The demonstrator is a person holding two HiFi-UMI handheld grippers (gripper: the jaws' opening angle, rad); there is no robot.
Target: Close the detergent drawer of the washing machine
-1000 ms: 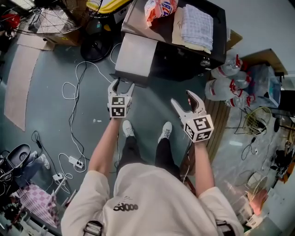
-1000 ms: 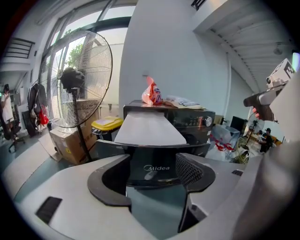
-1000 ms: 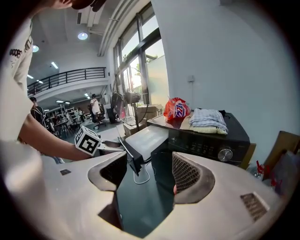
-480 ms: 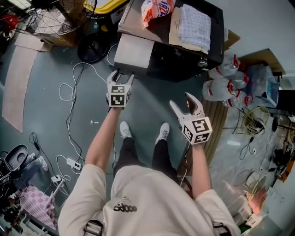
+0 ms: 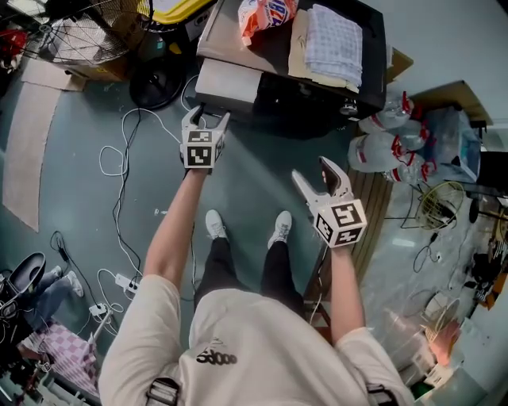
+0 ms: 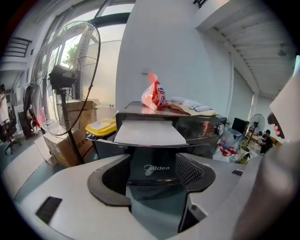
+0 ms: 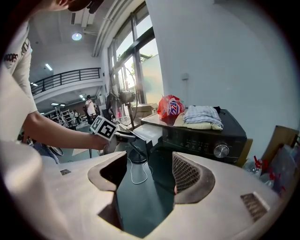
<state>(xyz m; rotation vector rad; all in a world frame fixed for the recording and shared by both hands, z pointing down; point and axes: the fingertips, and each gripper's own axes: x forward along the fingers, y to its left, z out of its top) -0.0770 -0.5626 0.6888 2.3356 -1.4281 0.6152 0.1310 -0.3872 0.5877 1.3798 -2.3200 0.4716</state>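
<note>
L gripper sits upper-left of centre in head view, jaws wide apart, nothing clamped. In the left gripper view the detergent drawer lines up straight ahead between the jaws, Midea badge on its dark front. The drawer sticks out from the black washing machine at frame top. I see only a flat pale top, so I can't tell what's inside. Jaw tips are right at its front edge; contact unclear.

R gripper is right of centre, well apart from the machine, jaws spread, empty; only floor shows between them in the right gripper view.

On the machine top: an orange snack bag and a folded towel. A yellow-lidded bin stands left of the machine, lid shut.
</note>
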